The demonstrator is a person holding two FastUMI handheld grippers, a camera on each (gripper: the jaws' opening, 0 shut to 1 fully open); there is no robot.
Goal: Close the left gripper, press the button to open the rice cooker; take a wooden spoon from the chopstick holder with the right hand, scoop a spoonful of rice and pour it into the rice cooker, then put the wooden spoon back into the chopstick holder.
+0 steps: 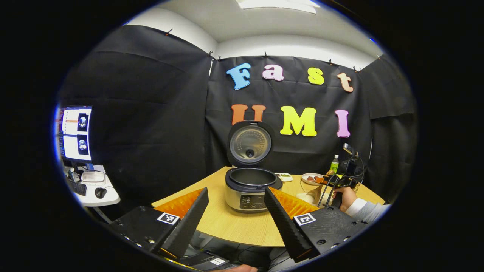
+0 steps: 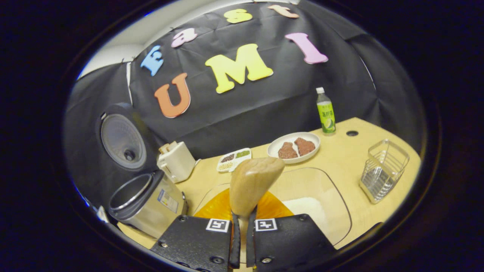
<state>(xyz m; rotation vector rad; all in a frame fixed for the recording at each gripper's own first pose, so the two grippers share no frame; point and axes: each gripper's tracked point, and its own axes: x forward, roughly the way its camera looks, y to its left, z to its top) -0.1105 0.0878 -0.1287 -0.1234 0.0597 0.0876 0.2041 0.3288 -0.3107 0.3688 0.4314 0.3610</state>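
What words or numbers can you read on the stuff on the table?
No text here is clear enough to quote.
Green plastic drink bottle: the label print is too small to read.
Silver rice cooker with its lid open: the side sticker is blurred, and the front panel marks in the left gripper view are too small.

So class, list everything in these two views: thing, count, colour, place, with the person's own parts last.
rice cooker: 1, silver, lid open, left on table
clear bin: 1, holds white rice
wooden spoon: 1, tan, above bin
plate: 1, white, two brown pieces
bottle: 1, green, back
wire holder: 1, metal, right
toaster: 1, white, beside cooker
hand: 1, on right tongs
left tongs: open
right tongs: shut on spoon
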